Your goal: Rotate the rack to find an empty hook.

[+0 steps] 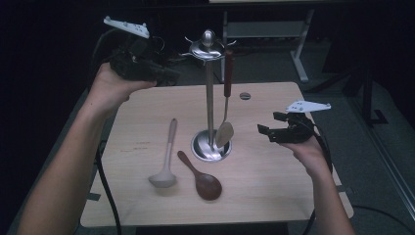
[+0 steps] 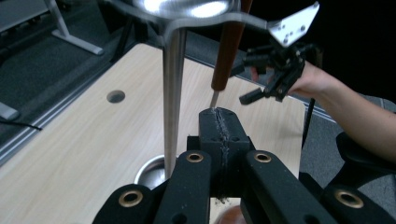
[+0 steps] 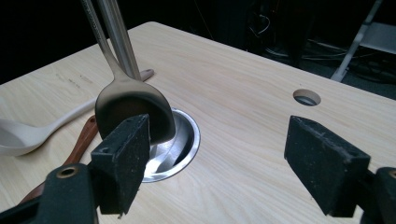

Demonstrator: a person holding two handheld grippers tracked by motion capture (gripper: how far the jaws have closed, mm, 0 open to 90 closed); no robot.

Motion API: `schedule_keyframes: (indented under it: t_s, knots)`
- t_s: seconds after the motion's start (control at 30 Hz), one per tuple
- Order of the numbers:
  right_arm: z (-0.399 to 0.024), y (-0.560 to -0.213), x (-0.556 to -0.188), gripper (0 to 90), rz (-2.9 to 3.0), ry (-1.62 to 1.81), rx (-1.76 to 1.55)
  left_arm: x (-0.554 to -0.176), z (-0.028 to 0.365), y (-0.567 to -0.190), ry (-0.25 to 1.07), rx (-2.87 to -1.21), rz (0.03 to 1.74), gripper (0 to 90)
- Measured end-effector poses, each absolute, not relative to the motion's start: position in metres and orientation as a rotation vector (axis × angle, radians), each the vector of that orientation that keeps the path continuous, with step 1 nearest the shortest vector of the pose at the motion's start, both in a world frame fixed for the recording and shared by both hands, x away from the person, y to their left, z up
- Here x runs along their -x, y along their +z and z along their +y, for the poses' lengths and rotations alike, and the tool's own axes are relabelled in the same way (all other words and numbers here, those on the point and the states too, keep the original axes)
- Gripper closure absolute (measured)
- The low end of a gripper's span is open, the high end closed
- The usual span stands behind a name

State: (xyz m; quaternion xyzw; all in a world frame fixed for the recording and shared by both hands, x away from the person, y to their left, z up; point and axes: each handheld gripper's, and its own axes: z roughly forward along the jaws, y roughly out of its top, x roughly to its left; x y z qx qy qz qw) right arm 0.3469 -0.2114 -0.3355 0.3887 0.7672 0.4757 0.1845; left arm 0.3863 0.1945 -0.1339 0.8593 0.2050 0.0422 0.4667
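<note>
Left gripper: clenched, empty, raised beside rack top (clear of hooks).
Right gripper: spread, empty, poised near hanging spatula.
Utensil rack: table centre; ladle, wooden spoon lying nearby, awaiting hanging.

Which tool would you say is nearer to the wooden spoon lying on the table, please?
Right. The right tool hovers low, level with the stand's base, right of the wooden spoon. The left tool is held high beside the stand's top, farther from it.
</note>
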Motion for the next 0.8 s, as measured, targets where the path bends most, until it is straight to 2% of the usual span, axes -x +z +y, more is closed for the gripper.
schedule_keyframes:
  t_s: [0.33, 0.8]
  knots:
    - [-0.209, -0.337, -0.347, 22.3, 2.171, 1.336, -1.093, -0.396, 0.185, -0.108, 0.148, -2.081, 0.518, 90.0]
    - [-0.209, -0.337, -0.347, 22.3, 2.167, 1.344, -1.09, -0.407, 0.18, -0.107, 0.18, -2.094, 0.541, 90.0]
